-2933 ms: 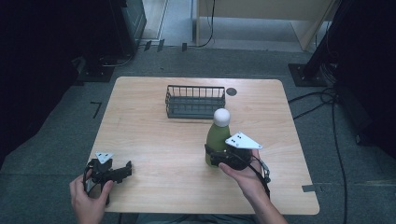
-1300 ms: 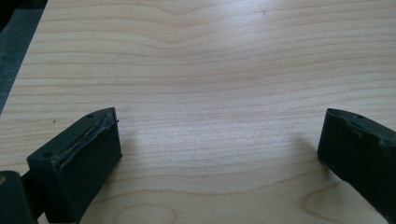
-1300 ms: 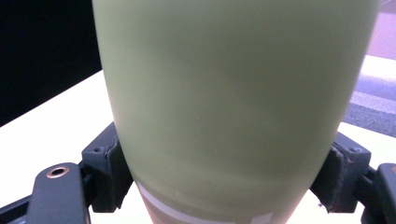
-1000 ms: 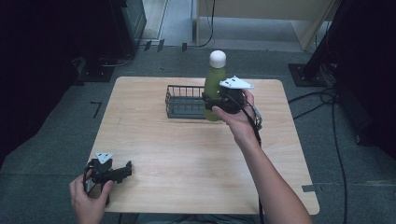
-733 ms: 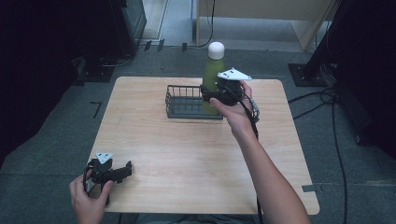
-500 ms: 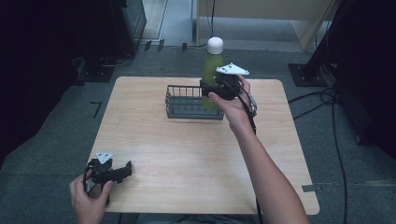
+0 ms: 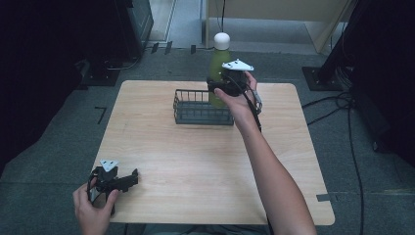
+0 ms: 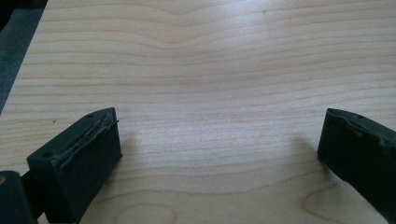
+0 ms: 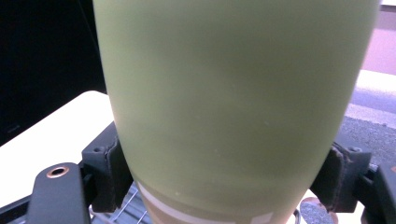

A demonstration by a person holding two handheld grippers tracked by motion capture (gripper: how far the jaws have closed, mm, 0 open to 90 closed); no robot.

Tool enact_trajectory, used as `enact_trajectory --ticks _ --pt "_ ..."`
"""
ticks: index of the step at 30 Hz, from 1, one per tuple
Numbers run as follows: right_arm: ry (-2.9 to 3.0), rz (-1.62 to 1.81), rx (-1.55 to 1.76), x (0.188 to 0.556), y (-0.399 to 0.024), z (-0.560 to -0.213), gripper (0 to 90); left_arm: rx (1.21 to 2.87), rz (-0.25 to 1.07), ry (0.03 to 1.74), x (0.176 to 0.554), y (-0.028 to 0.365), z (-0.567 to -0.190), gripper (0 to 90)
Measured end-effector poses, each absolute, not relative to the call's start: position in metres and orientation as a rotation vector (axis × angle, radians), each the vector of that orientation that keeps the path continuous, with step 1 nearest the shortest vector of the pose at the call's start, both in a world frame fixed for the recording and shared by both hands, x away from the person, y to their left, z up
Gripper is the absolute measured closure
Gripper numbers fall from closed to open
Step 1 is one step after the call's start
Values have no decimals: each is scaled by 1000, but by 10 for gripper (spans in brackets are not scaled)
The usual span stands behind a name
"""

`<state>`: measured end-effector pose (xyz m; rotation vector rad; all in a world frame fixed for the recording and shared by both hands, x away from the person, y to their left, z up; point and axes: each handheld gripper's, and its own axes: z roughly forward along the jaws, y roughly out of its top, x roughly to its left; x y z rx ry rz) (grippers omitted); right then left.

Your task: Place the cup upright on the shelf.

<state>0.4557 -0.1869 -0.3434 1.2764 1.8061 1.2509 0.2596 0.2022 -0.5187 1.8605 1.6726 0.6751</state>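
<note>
bottle: green bottle (image 7: pixel 218 68) with white cap (image 7: pixel 222 40), held in the air over the right end of the wire basket (image 7: pixel 188 113); base looks at about rim level, not yet set down
axis: long axis roughly vertical, cap up, base down toward basket; slight lean at most
right gripper: right gripper (image 7: pixel 226 87) pinching the bottle low on its body, one pad on each side (image 9: pixel 108 173); basket wires visible just below the base in the right gripper view
left gripper: left gripper (image 7: pixel 113 180) at the table's near-left corner, well apart from basket; jaws spread, nothing between them, bare table (image 8: pixel 210 70) underneath
basket: dark wire, empty, at the table's far edge, mid-width
step (judgement): lowering the bottle into the basket
risk 1: base catches the basket's right or far rim on the way down; cause – bottle sits over the end, not the centre
risk 2: bottle pivots in the pads; cause – grip is low, mass is above it, smooth tapered wall
risk 3: basket slides or tips off the far edge if the bottle pushes on it; cause – nothing is holding the basket
risk 4: bottle topples on release; cause – tall body, shallow basket walls
</note>
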Motion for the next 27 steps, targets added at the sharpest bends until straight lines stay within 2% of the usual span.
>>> enact_trajectory --ticks 9,27 --pt "1803 1179 1321 471 -187 -360 203 1861 675 1673 260 202 -519 0" --pt "1816 1165 1370 477 -194 -393 203 1864 674 1672 260 202 -519 0"
